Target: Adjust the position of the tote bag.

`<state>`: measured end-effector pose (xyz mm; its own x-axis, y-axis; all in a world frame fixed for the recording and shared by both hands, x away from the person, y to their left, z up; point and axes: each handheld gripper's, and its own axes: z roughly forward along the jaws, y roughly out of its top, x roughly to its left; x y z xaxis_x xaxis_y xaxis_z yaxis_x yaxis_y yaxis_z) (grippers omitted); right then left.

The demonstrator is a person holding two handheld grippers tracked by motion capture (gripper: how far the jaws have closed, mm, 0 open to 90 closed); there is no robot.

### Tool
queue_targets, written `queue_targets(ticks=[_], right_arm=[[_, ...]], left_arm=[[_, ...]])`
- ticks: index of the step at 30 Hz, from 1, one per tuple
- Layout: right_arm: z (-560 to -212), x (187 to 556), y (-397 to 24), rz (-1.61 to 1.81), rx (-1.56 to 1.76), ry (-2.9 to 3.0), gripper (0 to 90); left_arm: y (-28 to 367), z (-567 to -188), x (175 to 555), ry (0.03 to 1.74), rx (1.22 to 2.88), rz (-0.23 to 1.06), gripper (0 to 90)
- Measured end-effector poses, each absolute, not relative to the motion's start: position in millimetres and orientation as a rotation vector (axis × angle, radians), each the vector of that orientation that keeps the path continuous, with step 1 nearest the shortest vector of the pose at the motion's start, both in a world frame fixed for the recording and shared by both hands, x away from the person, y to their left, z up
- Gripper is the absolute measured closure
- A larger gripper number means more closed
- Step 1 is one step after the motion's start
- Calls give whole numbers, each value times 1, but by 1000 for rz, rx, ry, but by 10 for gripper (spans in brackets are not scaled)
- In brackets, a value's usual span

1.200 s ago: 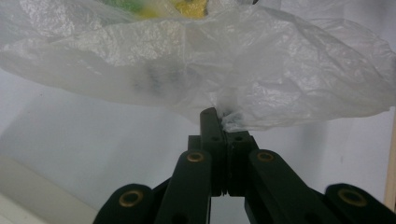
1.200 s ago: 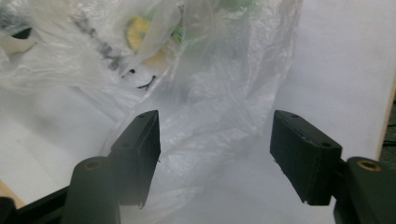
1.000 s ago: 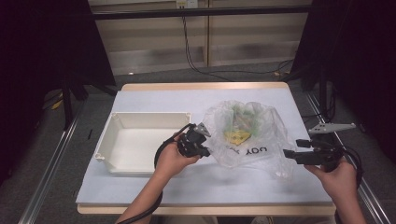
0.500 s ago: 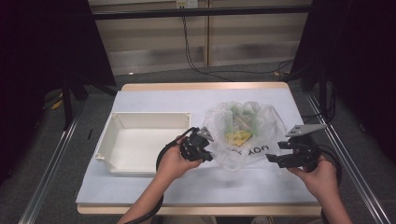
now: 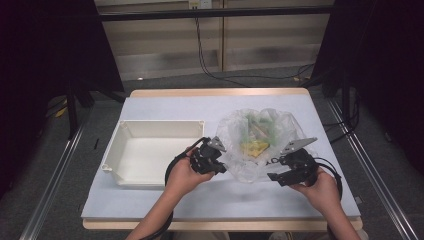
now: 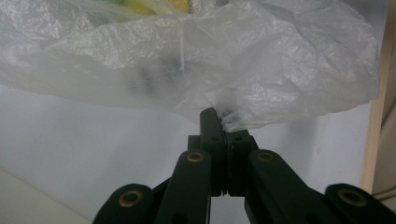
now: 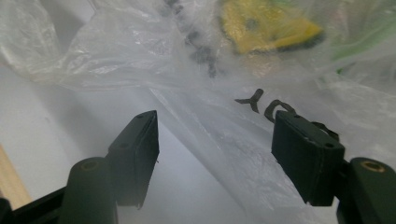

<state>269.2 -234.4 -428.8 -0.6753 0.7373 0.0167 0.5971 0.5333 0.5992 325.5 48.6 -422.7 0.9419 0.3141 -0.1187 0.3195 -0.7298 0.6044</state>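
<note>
A clear plastic bag (image 5: 260, 131) with yellow and green items inside lies on the table, right of centre. My left gripper (image 5: 221, 162) is at the bag's near left edge, shut on a pinch of the film; the left gripper view shows its jaws (image 6: 219, 122) closed on the crumpled bag (image 6: 261, 60). My right gripper (image 5: 274, 169) is at the bag's near right edge with its jaws apart. In the right gripper view, loose film of the bag (image 7: 224, 107), printed with black letters, lies between the open right gripper (image 7: 219, 144), and neither pad presses on it.
A white rectangular tray (image 5: 160, 122) stands left of the bag, beside my left hand. The pale blue table top (image 5: 200, 105) has a wooden edge. Dark stands and cables surround the table.
My right gripper has moved left and down, from off the bag's right side to its near right edge. My left gripper has stayed in place, holding the bag.
</note>
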Motion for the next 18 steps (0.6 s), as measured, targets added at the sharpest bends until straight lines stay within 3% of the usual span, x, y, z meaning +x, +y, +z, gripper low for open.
queue_targets(ticks=[7, 13, 18], right_arm=[[-444, 276, -224, 794, 1062, 2560, 348], [-455, 283, -226, 849, 1057, 2552, 431], [-462, 285, -220, 863, 1042, 2586, 554]], left_arm=[[49, -425, 324, 452, 2435, -9, 888], [50, -426, 323, 453, 2435, -10, 891], [52, -427, 322, 460, 2437, -11, 889]])
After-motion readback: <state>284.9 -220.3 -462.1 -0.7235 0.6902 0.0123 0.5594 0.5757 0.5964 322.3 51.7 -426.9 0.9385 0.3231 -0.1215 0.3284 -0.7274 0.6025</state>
